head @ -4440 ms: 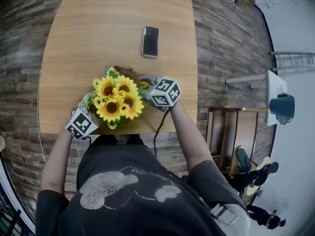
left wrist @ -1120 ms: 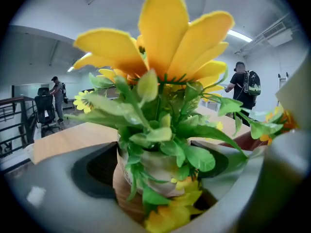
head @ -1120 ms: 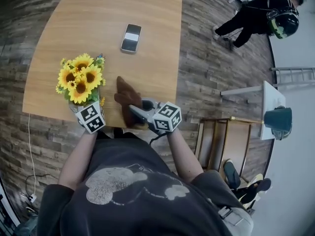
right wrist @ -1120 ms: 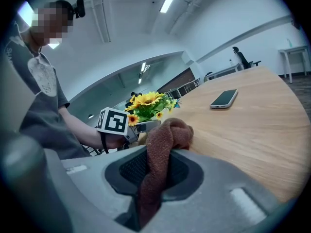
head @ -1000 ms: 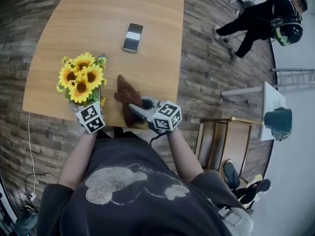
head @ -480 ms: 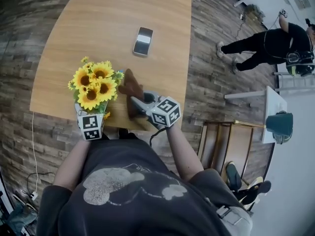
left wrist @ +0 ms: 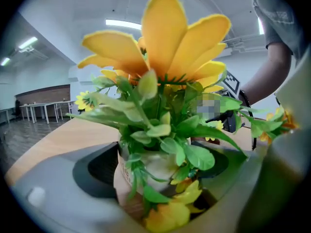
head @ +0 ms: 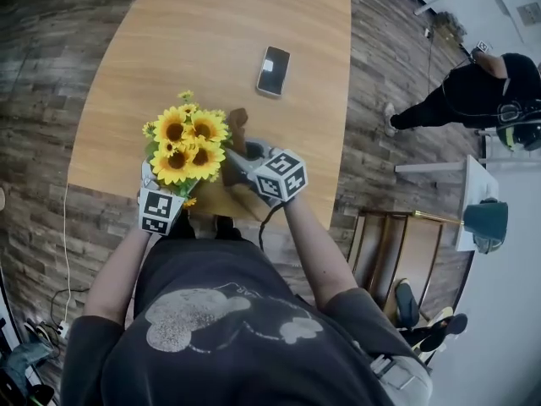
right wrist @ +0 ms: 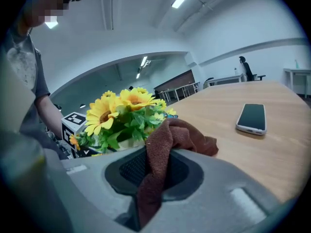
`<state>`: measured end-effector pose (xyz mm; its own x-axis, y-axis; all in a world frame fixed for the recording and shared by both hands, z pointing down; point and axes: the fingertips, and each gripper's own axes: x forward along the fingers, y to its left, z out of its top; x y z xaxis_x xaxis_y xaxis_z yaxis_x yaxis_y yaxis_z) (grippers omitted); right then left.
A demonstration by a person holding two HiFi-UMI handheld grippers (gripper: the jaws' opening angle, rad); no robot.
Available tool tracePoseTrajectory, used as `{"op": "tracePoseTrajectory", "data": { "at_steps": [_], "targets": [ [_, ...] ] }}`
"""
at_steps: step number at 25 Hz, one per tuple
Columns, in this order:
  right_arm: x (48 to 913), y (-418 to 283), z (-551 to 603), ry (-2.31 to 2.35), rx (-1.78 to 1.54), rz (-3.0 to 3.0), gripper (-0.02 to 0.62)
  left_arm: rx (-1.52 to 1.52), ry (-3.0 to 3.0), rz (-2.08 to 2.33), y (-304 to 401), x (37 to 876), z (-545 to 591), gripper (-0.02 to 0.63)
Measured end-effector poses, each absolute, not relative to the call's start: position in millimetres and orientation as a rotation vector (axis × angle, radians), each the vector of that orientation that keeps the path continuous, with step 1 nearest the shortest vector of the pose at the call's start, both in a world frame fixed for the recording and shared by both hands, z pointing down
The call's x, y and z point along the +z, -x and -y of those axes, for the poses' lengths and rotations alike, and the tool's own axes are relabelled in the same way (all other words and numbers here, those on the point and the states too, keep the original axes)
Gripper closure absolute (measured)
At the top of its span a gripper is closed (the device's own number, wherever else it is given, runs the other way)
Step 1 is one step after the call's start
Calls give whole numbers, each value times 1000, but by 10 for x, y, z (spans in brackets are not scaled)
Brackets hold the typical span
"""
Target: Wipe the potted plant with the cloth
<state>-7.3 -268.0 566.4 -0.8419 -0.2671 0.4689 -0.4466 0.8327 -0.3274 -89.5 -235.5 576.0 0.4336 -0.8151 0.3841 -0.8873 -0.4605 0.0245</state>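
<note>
item: potted plant (head: 186,146), sunflowers, at the near edge of the table (head: 211,41); left gripper (head: 166,191) clamped wide around its pot, tipped slightly downward, apparently to steady it for wiping. item: cloth (right wrist: 163,152), brown, pinched in the closed right gripper (head: 239,164), just beside the blooms and angled toward them.

Light wooden table (head: 169,49). A black slab-shaped smartphone (head: 274,59) lies flat on it, screen up. Nearer than the phone, by the table's near edge, is a pot of yellow artificial sunflowers (head: 186,146); whether it rests on the wood is unclear.
</note>
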Motion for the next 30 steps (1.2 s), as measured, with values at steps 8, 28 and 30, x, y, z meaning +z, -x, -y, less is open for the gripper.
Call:
{"op": "tracePoseTrajectory", "data": {
  "at_steps": [8, 28, 30],
  "targets": [
    [5585, 404, 2938, -585, 616, 2627, 538, 482, -2561, 1345, 949, 5753, 2365, 103],
    [5729, 490, 2002, -560, 772, 2598, 538, 473, -2717, 1098, 961, 5729, 2426, 103],
    [5729, 501, 1900, -576, 786, 2598, 538, 485, -2729, 1080, 967, 5758, 2457, 103]
  ]
}}
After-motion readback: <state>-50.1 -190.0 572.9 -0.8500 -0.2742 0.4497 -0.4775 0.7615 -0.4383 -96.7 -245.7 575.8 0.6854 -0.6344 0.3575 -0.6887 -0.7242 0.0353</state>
